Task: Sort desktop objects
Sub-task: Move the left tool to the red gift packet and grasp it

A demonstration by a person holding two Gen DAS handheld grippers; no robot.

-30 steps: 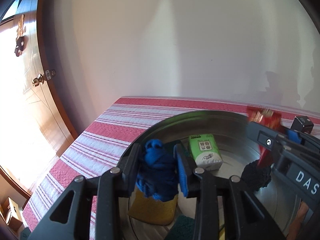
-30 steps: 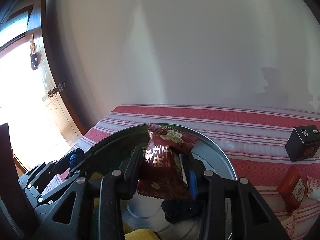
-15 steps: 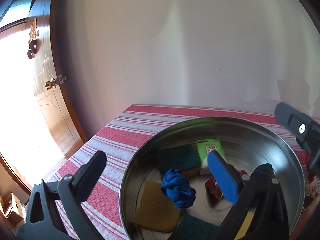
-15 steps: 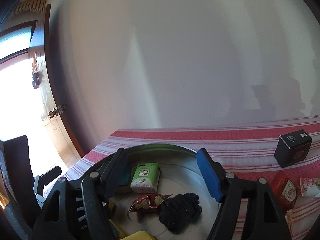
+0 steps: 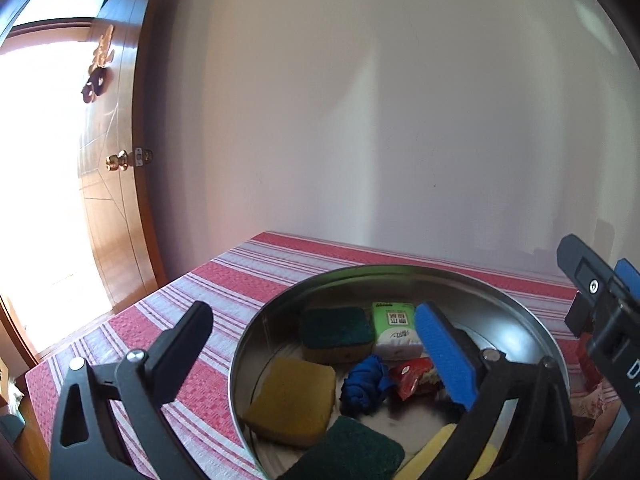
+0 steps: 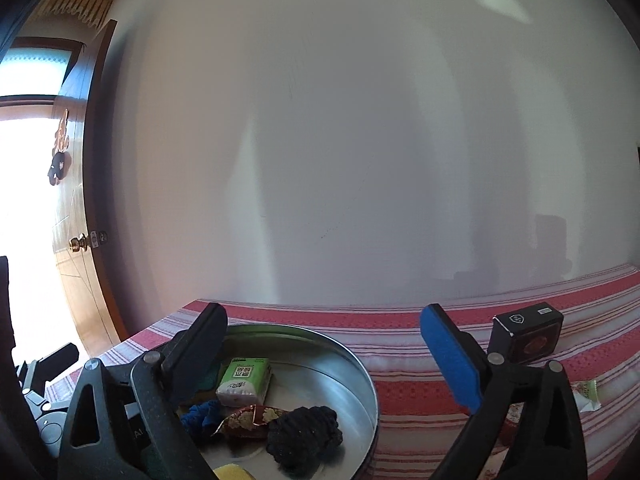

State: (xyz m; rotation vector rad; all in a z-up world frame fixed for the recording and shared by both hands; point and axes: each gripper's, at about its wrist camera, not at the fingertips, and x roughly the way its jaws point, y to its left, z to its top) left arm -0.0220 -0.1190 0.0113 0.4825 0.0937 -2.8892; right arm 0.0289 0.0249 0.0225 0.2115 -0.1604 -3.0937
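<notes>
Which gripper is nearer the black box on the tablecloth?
Right. The black box sits just beyond the right gripper's blue fingertip; the left gripper hangs over the metal basin's other side.

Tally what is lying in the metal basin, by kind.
In the metal basin:
Sponges: 4
Tissue packs: 1
Cloth bundles: 2, blue and black
Red snack packets: 1
Total: 8

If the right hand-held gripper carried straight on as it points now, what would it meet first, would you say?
Probably nothing on the table: the open right hand-held gripper aims over the striped tablecloth toward the wall, though depth is unclear.
</notes>
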